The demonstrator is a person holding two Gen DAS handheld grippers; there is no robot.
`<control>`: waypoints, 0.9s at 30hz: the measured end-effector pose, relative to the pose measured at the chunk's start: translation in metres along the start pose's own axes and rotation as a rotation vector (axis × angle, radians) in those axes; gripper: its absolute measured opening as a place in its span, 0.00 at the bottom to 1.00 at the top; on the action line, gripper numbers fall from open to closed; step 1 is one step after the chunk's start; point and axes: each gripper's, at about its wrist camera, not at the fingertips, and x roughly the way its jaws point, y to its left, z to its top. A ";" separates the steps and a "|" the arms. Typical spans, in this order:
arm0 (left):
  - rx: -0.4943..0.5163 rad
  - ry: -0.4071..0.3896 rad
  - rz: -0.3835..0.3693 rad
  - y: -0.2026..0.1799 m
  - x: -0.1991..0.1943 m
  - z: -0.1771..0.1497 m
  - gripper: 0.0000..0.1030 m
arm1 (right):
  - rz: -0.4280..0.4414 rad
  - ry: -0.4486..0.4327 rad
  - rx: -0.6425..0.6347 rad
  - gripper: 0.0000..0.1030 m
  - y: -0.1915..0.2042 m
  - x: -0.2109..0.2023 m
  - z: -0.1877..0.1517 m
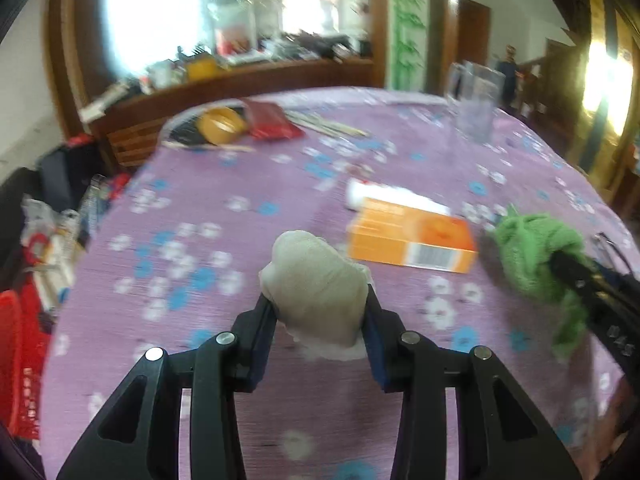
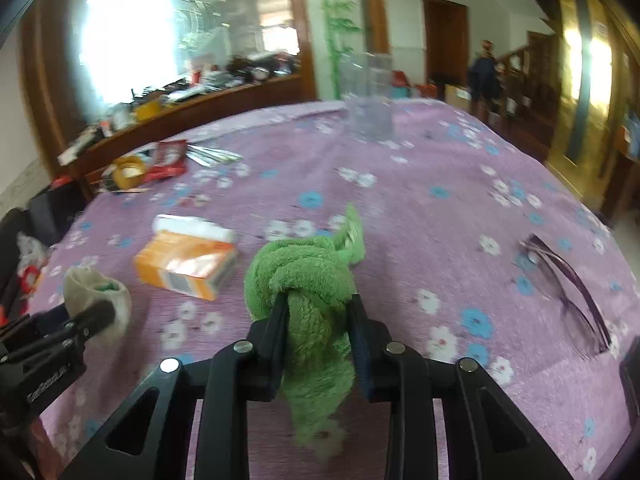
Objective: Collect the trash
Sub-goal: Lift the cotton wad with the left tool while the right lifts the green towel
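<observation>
My left gripper [image 1: 320, 304] is shut on a crumpled beige wad [image 1: 316, 280] held just above the purple flowered tablecloth [image 1: 224, 184]; the wad also shows in the right wrist view [image 2: 94, 296]. My right gripper [image 2: 318, 304] is shut on a knotted green cloth [image 2: 304, 268], which appears at the right of the left wrist view [image 1: 536, 252]. An orange carton [image 1: 412, 240] lies on the table between the grippers, with a white packet [image 1: 384, 194] behind it; the carton shows in the right wrist view [image 2: 186, 260].
A clear plastic jug [image 2: 368, 96] stands at the far side. A tape roll [image 2: 128, 172], a red packet [image 2: 170, 160] and foil strips lie far left. Glasses [image 2: 568, 292] lie at the right. A red basket [image 1: 16, 364] and clutter sit beside the table's left edge.
</observation>
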 end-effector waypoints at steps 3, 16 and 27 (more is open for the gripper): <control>-0.002 -0.046 0.062 0.007 -0.004 -0.003 0.38 | 0.022 -0.077 -0.069 0.29 0.017 -0.015 0.000; 0.025 -0.108 0.096 0.005 -0.009 -0.004 0.38 | 0.055 -0.121 -0.127 0.29 0.031 -0.024 -0.004; 0.022 -0.103 0.098 0.006 -0.008 -0.005 0.38 | 0.068 -0.115 -0.128 0.29 0.031 -0.022 -0.004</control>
